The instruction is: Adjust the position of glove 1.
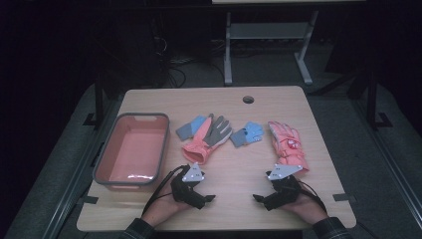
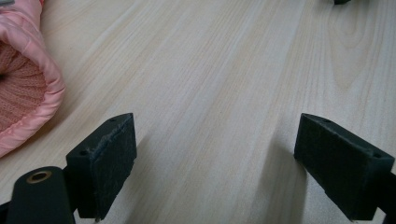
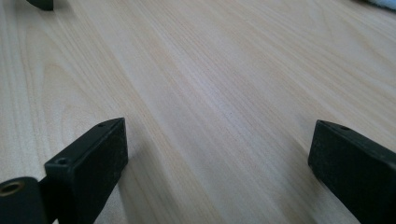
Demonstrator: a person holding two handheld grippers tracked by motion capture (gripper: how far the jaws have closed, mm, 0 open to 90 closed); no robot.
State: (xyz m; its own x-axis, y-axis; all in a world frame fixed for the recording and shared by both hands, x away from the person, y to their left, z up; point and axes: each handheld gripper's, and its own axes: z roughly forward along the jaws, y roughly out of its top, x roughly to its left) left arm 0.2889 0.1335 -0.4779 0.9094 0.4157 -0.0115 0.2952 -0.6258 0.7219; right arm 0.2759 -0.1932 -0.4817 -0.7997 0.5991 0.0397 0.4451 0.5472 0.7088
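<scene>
Starting with both jaws spread wide and empty over bare table (image 1: 234, 169), the left gripper (image 1: 208, 197) should take the near pink cuff of the glove (image 1: 199, 149) just beyond it, gripping low, since the bin (image 1: 130, 185) sits close left.

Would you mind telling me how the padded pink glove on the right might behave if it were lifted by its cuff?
The pink glove looks quilted and soft, so it would probably droop. It seems light for its bulk. Its smooth shell may slip a little.

Pink glove (image 2: 23, 88) cut off by left gripper view's edge.
</scene>
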